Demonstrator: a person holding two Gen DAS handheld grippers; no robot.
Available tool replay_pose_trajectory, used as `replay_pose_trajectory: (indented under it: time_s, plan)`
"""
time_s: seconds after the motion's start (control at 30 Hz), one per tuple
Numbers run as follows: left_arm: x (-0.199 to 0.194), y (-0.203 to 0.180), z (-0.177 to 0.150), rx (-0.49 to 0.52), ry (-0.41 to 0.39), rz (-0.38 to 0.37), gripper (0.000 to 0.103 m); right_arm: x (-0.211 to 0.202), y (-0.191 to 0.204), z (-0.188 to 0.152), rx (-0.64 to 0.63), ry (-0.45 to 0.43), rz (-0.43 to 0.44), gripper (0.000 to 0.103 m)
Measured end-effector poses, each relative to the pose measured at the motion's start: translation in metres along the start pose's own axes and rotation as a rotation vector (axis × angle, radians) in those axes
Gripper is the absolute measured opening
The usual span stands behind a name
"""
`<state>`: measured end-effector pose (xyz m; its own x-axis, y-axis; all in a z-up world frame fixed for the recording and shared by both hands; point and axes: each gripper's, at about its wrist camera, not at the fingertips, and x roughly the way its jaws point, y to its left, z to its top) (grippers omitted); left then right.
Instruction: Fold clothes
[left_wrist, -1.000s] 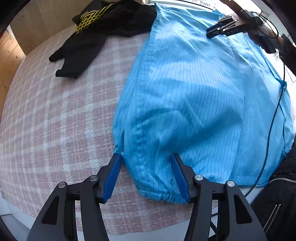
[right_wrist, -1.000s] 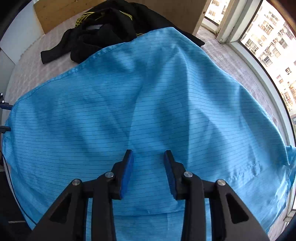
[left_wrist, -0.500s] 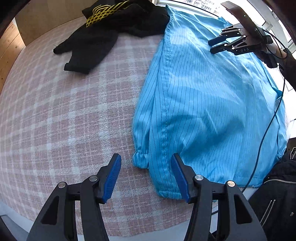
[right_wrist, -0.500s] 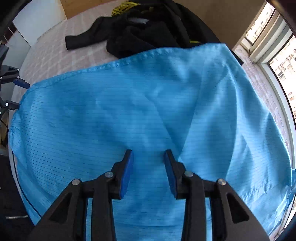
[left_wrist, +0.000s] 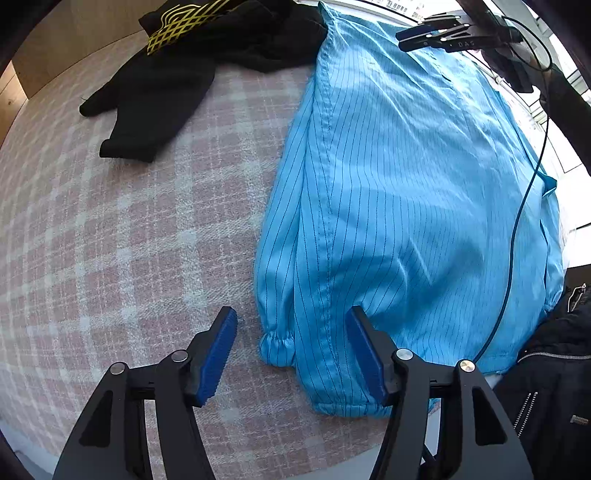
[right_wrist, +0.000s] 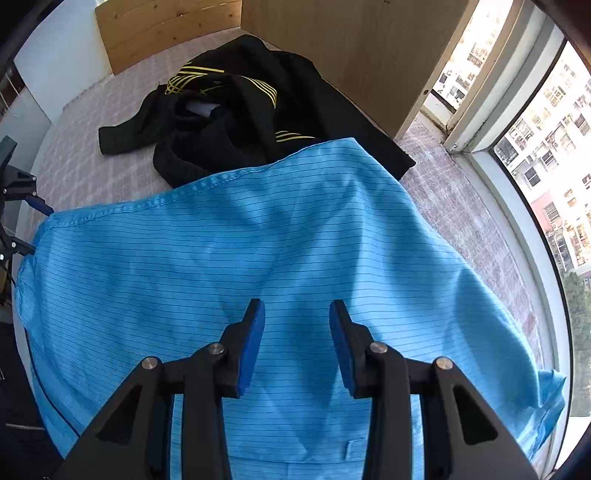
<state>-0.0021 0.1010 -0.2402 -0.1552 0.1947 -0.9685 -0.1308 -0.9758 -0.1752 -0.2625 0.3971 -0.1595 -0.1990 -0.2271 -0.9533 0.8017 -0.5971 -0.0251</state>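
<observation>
1. On the pink checked cloth (left_wrist: 122, 236) that covers the table lies a blue striped shirt (left_wrist: 406, 192), spread out flat.
2. The shirt's sleeve is folded in along its left side, and the puffy cuff (left_wrist: 275, 341) sits near the front edge of the table.
3. The left gripper (left_wrist: 291, 354) hangs just above that cuff. Its blue pads (left_wrist: 216, 356) are wide apart and hold nothing.
4. The right gripper (right_wrist: 297, 341) hangs over the middle of the blue shirt (right_wrist: 258, 258). Its pads are apart too, with nothing between them.
5. In the left view, the right gripper (left_wrist: 408, 38) shows at the far end of the shirt.
6. A black jacket with yellow lines (right_wrist: 236, 114) lies bunched up past the shirt. The blue shirt's edge lies over part of it.
7. A thin dark cable (left_wrist: 517, 221) runs across the right side of the shirt.
8. A window (right_wrist: 546, 147) is to the right, with tall buildings outside.
</observation>
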Motion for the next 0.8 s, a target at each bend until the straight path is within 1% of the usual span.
replay_pose_trajectory:
  time_s: [0.07, 0.17, 0.2, 0.23, 0.27, 0.3, 0.33, 0.37, 0.43, 0.53, 0.63, 0.8]
  plan:
    - [0.003, 0.000, 0.004, 0.010, 0.015, 0.000, 0.060, -0.001, -0.014, 0.006, -0.025, 0.020, -0.004, 0.037]
    - [0.003, -0.001, 0.008, 0.024, 0.023, 0.009, 0.059, -0.003, -0.031, 0.017, -0.078, 0.033, -0.007, 0.041]
    - [0.002, -0.001, 0.008, 0.019, 0.023, 0.006, 0.057, -0.004, -0.036, 0.020, -0.097, 0.036, -0.009, 0.042]
    - [0.002, -0.001, 0.009, 0.015, 0.023, 0.002, 0.049, -0.005, -0.041, 0.025, -0.114, 0.041, -0.009, 0.047]
    - [0.001, -0.001, 0.009, 0.010, 0.023, -0.002, 0.040, -0.005, -0.045, 0.029, -0.133, 0.047, -0.012, 0.056]
    - [0.000, 0.000, 0.010, 0.005, 0.023, -0.005, 0.018, -0.004, -0.049, 0.034, -0.153, 0.049, -0.016, 0.058]
    - [-0.001, 0.000, 0.010, 0.000, 0.023, -0.009, 0.013, -0.003, -0.051, 0.040, -0.173, 0.049, -0.018, 0.058]
    - [-0.001, 0.000, 0.011, -0.004, 0.023, -0.012, 0.012, -0.001, -0.053, 0.045, -0.194, 0.051, -0.016, 0.058]
    - [-0.003, -0.002, 0.012, 0.007, 0.023, -0.010, 0.006, 0.007, -0.053, 0.057, -0.238, 0.063, -0.004, 0.058]
    - [-0.003, -0.004, 0.014, 0.018, 0.026, 0.003, 0.005, 0.026, -0.053, 0.074, -0.305, 0.105, -0.007, 0.058]
    - [-0.004, -0.002, 0.014, 0.018, 0.029, 0.000, 0.005, 0.043, -0.053, 0.089, -0.355, 0.126, 0.025, 0.058]
    - [-0.007, 0.002, 0.016, 0.024, 0.035, 0.002, 0.004, 0.048, -0.049, 0.105, -0.423, 0.080, 0.084, 0.058]
